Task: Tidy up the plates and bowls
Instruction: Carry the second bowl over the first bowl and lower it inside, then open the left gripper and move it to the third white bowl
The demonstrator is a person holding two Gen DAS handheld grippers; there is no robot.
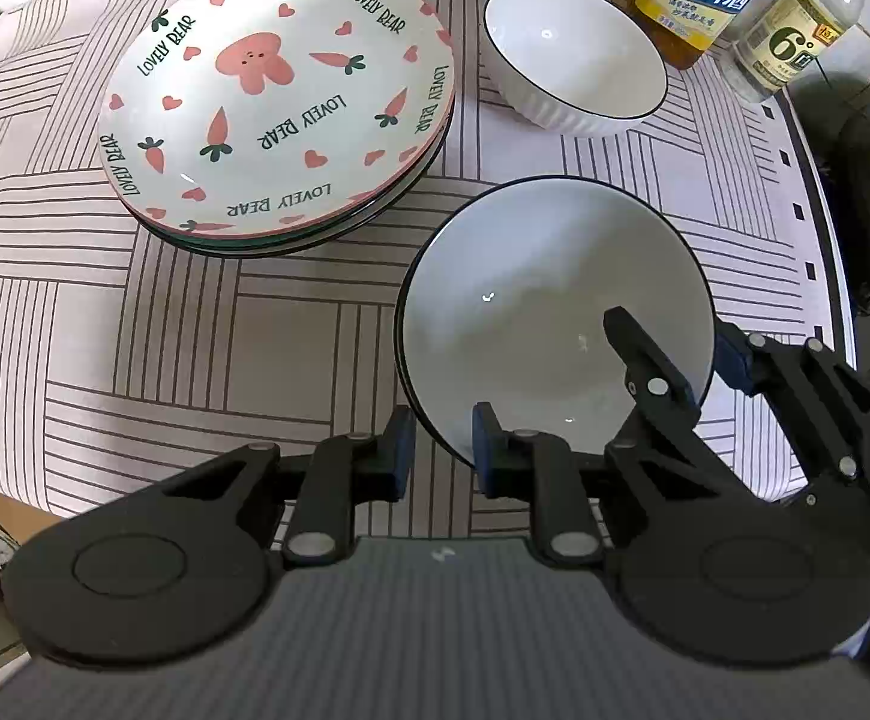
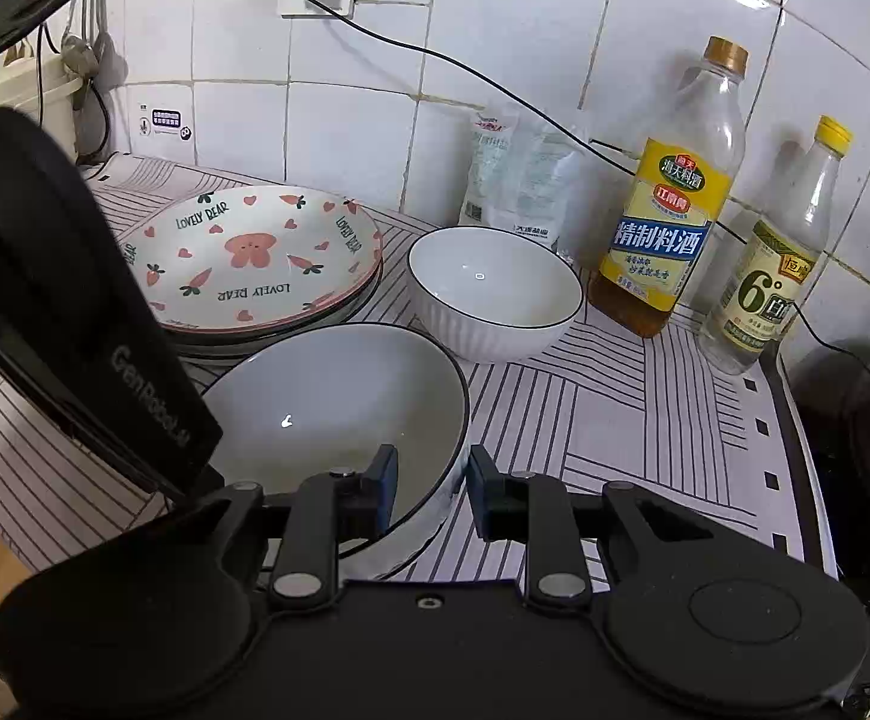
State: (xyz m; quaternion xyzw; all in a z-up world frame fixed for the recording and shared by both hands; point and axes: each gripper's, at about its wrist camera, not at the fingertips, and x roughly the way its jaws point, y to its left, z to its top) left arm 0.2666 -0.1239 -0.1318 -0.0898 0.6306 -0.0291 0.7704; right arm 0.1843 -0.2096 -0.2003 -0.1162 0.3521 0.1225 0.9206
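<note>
Left wrist view
Left gripper [image 1: 442,447]: its two blue pads straddle the near rim of the grey bowl [image 1: 531,300], one outside the wall, one inside, drawn close onto it (a clamp on the rim, as far as the view lets me judge).
Grey bowl: black-rimmed, empty, standing on the striped mat [image 1: 165,330]; a second dark rim shows just under its left edge, so it seems to sit nested in another bowl.
Right gripper [image 1: 675,354]: comes in from the right at the same bowl's rim, one finger inside, one outside.
Plate stack [image 1: 273,102]: the top plate reads "LOVELY BEAR" with carrots and hearts; nothing on it; darker-rimmed plates lie beneath.
White ribbed bowl [image 1: 576,57]: empty, upright, behind the grey bowl and beside the stack.

Right wrist view
Right gripper [image 2: 432,492]: fingers apart, the bowl's wall between them with a gap showing on each side (not pressing).
Grey bowl [image 2: 327,396]: empty, near edge of the mat, just in front of the plate stack [image 2: 255,252].
White ribbed bowl [image 2: 495,294]: empty.
Cooking wine bottle [image 2: 669,210]: amber liquid low in it, against the tiled wall.
Vinegar bottle [image 2: 777,264]: clear liquid, yellow cap, to its right.
Salt bag [image 2: 513,180]: leaning on the wall behind the white bowl.
</note>
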